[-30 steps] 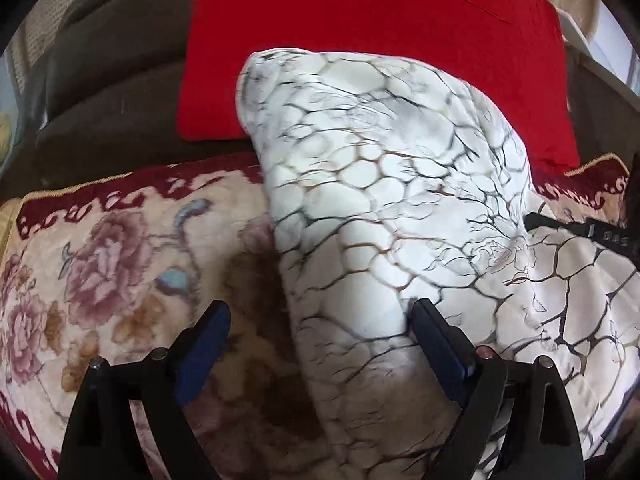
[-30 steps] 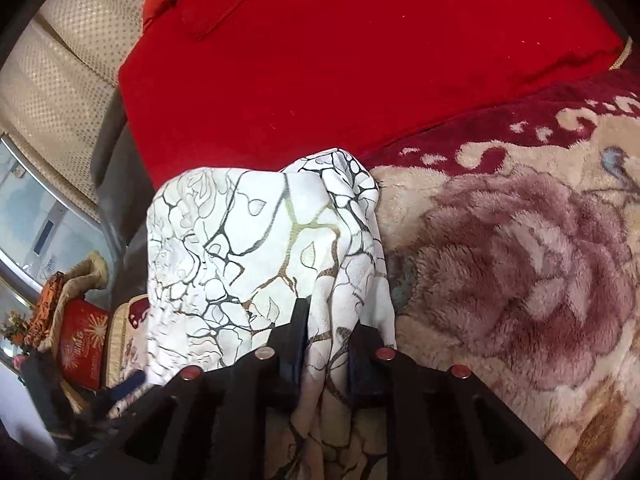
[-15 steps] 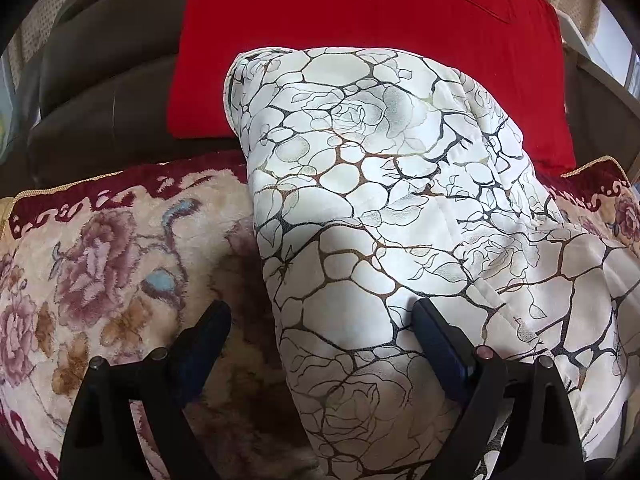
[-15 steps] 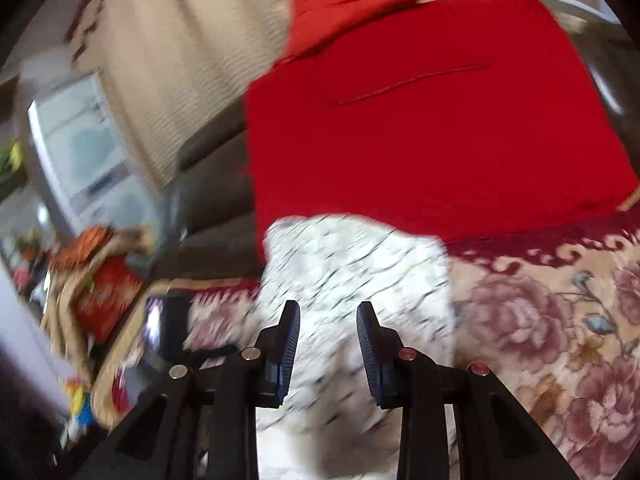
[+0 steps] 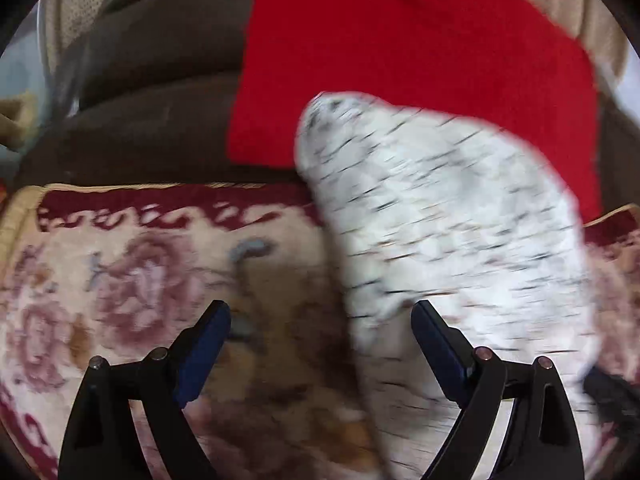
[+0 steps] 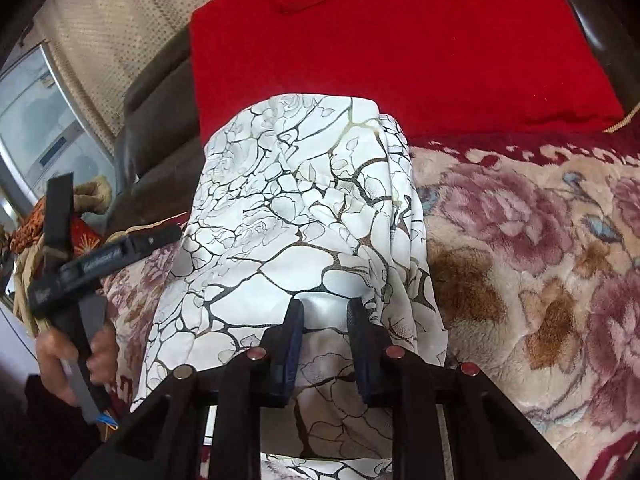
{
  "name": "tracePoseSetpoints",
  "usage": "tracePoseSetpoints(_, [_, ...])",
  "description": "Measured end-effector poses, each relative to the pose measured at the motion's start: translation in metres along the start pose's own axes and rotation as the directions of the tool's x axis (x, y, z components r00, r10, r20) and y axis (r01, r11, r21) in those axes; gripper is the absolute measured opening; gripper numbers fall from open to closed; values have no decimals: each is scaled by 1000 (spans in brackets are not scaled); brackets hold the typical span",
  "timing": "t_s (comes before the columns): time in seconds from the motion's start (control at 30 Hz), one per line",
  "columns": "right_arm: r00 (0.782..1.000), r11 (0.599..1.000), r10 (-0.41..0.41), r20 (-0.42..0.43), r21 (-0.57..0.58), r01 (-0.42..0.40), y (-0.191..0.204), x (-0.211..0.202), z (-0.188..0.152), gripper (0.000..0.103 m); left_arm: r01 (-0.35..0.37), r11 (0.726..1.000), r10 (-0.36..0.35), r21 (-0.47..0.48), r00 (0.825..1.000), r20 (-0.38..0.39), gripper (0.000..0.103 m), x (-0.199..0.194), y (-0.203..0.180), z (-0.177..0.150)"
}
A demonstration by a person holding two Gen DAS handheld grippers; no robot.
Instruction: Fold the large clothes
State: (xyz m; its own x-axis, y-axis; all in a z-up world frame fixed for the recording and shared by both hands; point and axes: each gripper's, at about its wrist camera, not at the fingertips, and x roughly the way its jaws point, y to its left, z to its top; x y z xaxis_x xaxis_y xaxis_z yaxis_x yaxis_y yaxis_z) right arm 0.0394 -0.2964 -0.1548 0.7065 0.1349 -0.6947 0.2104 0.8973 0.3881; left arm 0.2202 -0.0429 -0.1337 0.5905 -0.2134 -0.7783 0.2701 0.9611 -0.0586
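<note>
A white garment with a black crackle and rose print (image 6: 296,216) lies folded in a long strip on a floral blanket (image 6: 520,240). It also shows, blurred, in the left wrist view (image 5: 448,232). My left gripper (image 5: 320,332) is open and empty, its right finger at the garment's near left edge. In the right wrist view the left gripper's body (image 6: 92,264) is at the far left, held by a hand. My right gripper (image 6: 324,316) is partly open over the garment's near end, with cloth between and under its fingers.
A red cushion (image 6: 392,44) leans on a dark brown sofa back (image 5: 152,92) right behind the garment. The floral blanket (image 5: 120,280) covers the seat. Clutter and a window (image 6: 36,120) lie off the sofa's left end.
The right gripper, shut on the garment a second ago, opened and came back over the garment's near end. The left view has pulled back a little and is blurred by motion.
</note>
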Motion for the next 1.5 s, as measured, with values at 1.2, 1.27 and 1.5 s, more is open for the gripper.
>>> tracePoseSetpoints(1.2, [974, 992, 41, -222, 123, -13, 6, 180, 161, 28, -107, 992, 110, 71, 993, -31, 94, 113, -6, 91])
tracePoseSetpoints(1.27, [977, 990, 52, -209, 141, -22, 4, 172, 161, 28, -100, 993, 102, 70, 994, -25, 94, 98, -7, 90])
tracePoseSetpoints(1.5, [993, 990, 91, -70, 116, -82, 10, 75, 153, 29, -97, 995, 97, 32, 995, -7, 93, 27, 10, 60])
